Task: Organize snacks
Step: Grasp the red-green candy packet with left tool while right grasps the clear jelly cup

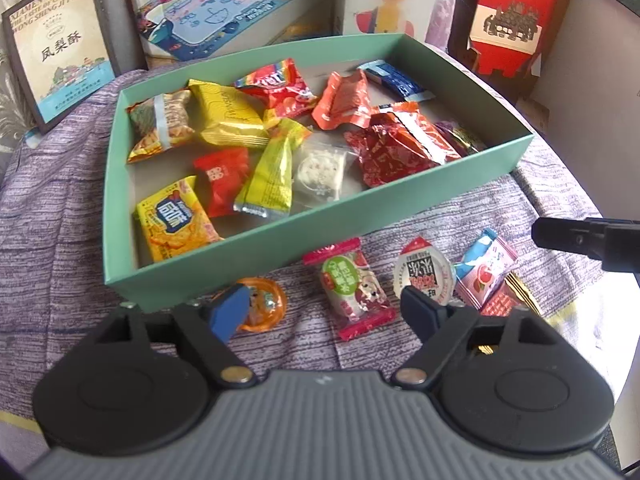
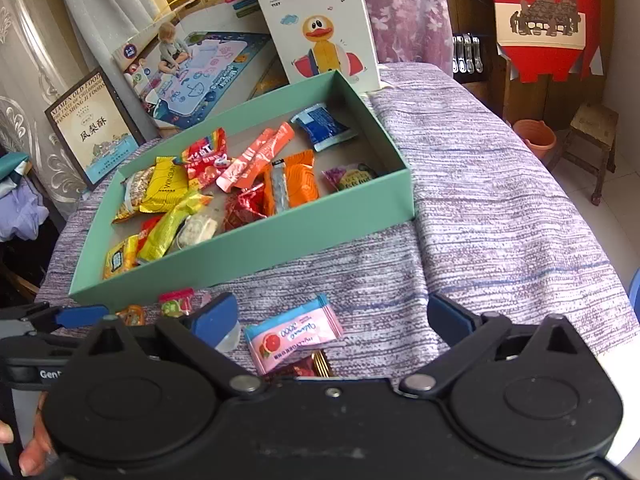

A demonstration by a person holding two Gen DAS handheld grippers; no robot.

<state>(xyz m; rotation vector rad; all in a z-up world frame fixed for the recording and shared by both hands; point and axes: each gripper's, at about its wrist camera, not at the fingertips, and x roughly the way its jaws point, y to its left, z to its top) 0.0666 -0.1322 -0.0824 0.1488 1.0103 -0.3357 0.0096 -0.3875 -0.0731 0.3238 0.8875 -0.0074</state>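
A green box (image 1: 256, 254) (image 2: 256, 246) on the purple cloth holds several snack packets. In front of it on the cloth lie an orange jelly cup (image 1: 264, 306), a red-and-green candy packet (image 1: 354, 294), a round white-lidded cup (image 1: 424, 276), a pink grapefruit packet (image 1: 482, 272) (image 2: 294, 334) and a red-and-gold packet (image 1: 504, 300) (image 2: 308, 366). My left gripper (image 1: 324, 314) is open and empty, just above the candy packet. My right gripper (image 2: 332, 320) is open and empty, over the pink packet.
Toy boxes (image 2: 320, 24) (image 1: 224, 8) and a framed pastry box (image 1: 56, 48) stand behind the green box. A red carton (image 1: 516, 12) hangs at the back right. A stool (image 2: 592, 136) and an orange pot (image 2: 534, 138) stand on the floor to the right.
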